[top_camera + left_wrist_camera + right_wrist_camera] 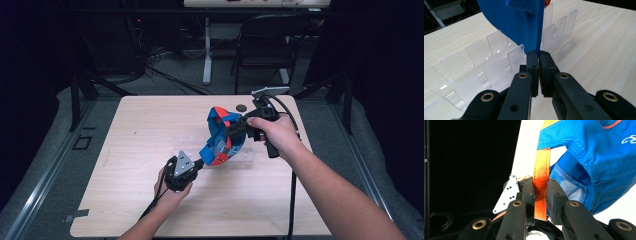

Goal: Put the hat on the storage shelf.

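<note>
A blue and orange cap (pixel 220 134) hangs between both grippers, just above a clear plastic slotted rack (pixel 245 158) on the wooden table (pixel 150 125). My left gripper (pixel 198 164) comes from the lower left and is shut on the cap's thin blue edge (pixel 534 30); its jaws (pixel 538 53) pinch the fabric over the rack (pixel 474 72). From the right, my right gripper (pixel 234 131) is shut on the cap's orange strap (pixel 541 165), which runs down between its jaws (pixel 541 182). The blue crown (pixel 599 157) bulges to the right of that strap.
A small dark round object (pixel 241 106) lies near the table's far edge. Behind the table stand a black chair (pixel 265 45) and a white table leg (pixel 207 50), with cables on the floor. The left gripper's grey plate (pixel 506 195) appears beyond the right jaws.
</note>
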A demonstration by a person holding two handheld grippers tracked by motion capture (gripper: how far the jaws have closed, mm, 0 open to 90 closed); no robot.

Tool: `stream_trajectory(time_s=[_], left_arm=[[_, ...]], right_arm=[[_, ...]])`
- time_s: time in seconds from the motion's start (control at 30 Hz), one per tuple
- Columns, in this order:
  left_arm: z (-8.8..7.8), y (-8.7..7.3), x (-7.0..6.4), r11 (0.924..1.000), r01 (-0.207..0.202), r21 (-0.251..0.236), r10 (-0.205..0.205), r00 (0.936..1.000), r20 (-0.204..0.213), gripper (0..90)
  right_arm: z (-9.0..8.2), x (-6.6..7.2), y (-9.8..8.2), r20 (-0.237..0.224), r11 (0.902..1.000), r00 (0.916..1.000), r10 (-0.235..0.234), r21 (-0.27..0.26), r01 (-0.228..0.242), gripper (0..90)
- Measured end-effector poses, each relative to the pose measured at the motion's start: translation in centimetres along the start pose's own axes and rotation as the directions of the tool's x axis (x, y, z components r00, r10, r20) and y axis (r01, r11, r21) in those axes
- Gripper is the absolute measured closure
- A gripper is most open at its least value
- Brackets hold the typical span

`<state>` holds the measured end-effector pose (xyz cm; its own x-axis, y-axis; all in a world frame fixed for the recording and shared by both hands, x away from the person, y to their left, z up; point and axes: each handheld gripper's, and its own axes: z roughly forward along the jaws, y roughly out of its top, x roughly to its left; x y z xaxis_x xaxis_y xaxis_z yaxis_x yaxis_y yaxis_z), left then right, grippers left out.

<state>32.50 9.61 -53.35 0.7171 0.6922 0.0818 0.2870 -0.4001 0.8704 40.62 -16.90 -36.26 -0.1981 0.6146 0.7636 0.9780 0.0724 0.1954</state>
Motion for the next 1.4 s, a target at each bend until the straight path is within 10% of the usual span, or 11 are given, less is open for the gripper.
stream_trajectory(time_s=[1.4], left_arm=[[0.3, -1.0, 0.3, 0.9978, 0.048, 0.045, -0.048, 0.9989, 0.000, 85.5]], right_arm=[[1.0, -2.3, 0.9, 0.030, 0.9987, 0.9985, 0.046, -0.022, -0.045, 78.3]])
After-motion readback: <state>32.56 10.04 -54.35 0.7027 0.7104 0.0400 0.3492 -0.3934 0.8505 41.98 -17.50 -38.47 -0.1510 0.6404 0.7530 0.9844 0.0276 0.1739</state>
